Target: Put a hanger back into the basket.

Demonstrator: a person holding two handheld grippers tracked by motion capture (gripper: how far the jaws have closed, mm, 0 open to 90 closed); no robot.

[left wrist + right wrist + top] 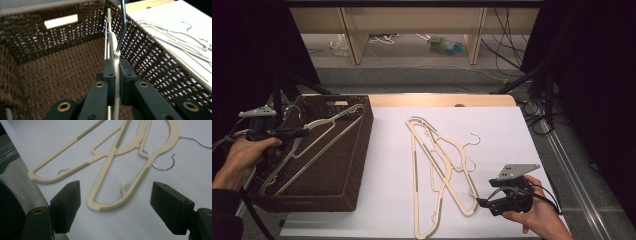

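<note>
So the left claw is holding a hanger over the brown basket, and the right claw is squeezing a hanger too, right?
Not quite. The right claw is open, holding nothing: in the right gripper view its jaws stand wide apart above the hangers on the table. The left claw does grip a hanger over the brown basket.

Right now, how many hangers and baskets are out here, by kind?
Hangers: 3, one hanger in the basket and two hangers on the table
Basket: 1
Total: 4
</note>
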